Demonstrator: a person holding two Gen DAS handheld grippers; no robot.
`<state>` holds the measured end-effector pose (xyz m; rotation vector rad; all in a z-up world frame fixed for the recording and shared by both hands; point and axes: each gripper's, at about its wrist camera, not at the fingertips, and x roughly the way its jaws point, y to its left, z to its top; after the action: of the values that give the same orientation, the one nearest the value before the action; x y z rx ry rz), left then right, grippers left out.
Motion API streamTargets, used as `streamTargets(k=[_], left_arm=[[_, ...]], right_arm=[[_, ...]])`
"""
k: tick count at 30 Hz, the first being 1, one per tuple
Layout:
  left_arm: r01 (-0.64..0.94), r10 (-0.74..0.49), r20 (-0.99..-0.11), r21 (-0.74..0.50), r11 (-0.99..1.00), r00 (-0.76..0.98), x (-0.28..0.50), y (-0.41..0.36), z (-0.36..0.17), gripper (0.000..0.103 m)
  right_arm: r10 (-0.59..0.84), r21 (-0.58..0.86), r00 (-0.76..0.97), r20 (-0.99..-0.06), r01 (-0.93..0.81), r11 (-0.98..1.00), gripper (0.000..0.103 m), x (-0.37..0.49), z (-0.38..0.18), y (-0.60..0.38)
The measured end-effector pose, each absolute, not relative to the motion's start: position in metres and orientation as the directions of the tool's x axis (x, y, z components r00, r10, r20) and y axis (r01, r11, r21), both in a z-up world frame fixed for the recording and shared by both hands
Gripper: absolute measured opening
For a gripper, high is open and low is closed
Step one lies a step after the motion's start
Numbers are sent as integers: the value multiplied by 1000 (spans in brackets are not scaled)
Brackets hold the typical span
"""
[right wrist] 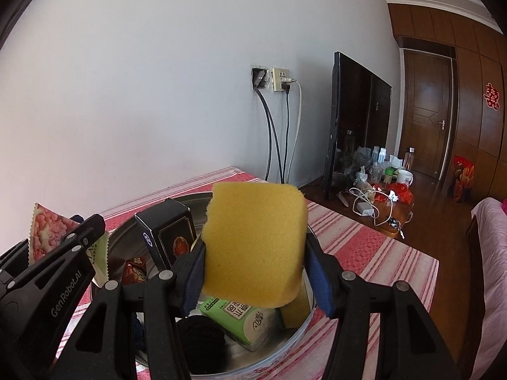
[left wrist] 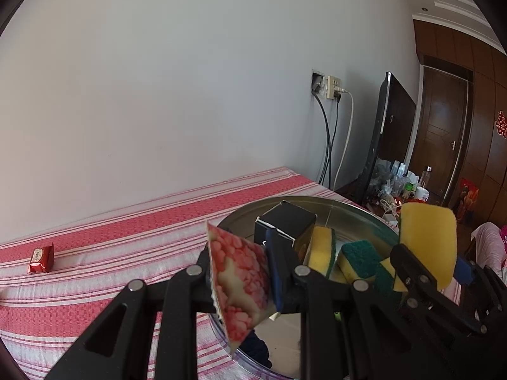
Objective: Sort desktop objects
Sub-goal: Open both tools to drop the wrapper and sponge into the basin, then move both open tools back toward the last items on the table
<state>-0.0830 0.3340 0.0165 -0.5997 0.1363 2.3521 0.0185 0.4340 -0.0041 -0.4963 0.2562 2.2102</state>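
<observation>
The round tray (left wrist: pixel 348 209) was bare metal, polished enough to mirror what lay in it, and it sat on a woven cloth (left wrist: pixel 142 221) with a coarse, matt weave. The yellow sponge (right wrist: pixel 256 243) looked porous and dull, finely pitted all over, while the sponges in the tray (left wrist: pixel 358 258) carried a rough green scouring layer. The pink sachet (left wrist: pixel 240 281) was glossy printed film with a serrated edge; the small red packet (left wrist: pixel 41 258) on the cloth shone like foil. The black box (right wrist: pixel 168 234) seemed smooth card (slightly satin). Both grippers' fingers (right wrist: pixel 73 250) were matt black plastic with bright metal pins. The door (right wrist: pixel 426 110) was varnished, glossy wood.
</observation>
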Motion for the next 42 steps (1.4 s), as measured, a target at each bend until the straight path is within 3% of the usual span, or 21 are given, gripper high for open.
streamTargets(k=[11, 12, 14, 17, 21, 23, 31, 34, 42], left_arm=[[-656, 602, -457, -52, -753, -655, -82, 338, 12, 25], [-657, 604, -454, -54, -752, -655, -82, 337, 12, 29], [-653, 603, -442, -50, -755, -664, -81, 335, 14, 54], [-631, 592, -413, -53, -774, -692, -82, 327, 18, 71], [-613, 591, -398, -85, -786, -702, -87, 319, 22, 84], [-615, 598, -383, -92, -783, -704, -86, 315, 23, 96], [-593, 586, -356, -101, -799, -728, -78, 295, 30, 102], [-580, 583, -357, -126, -805, -730, -79, 276, 32, 102], [-491, 490, -353, -96, -866, -797, -79, 213, 41, 102]], right_arm=[[687, 20, -562, -462, -780, -625, 62, 18, -14, 440], [685, 20, -564, -461, -778, -628, 63, 17, -14, 440], [682, 15, -567, -462, -773, -634, 65, 14, -15, 438], [685, 19, -569, -454, -775, -632, 67, 15, -14, 436], [685, 48, -587, -431, -773, -632, 74, 20, -10, 436], [689, 45, -587, -426, -774, -632, 74, 20, -9, 434], [692, 37, -593, -412, -770, -637, 75, 24, -2, 425], [685, 51, -607, -402, -762, -646, 81, 27, 1, 417], [640, 96, -679, -359, -709, -698, 84, 23, 14, 378]])
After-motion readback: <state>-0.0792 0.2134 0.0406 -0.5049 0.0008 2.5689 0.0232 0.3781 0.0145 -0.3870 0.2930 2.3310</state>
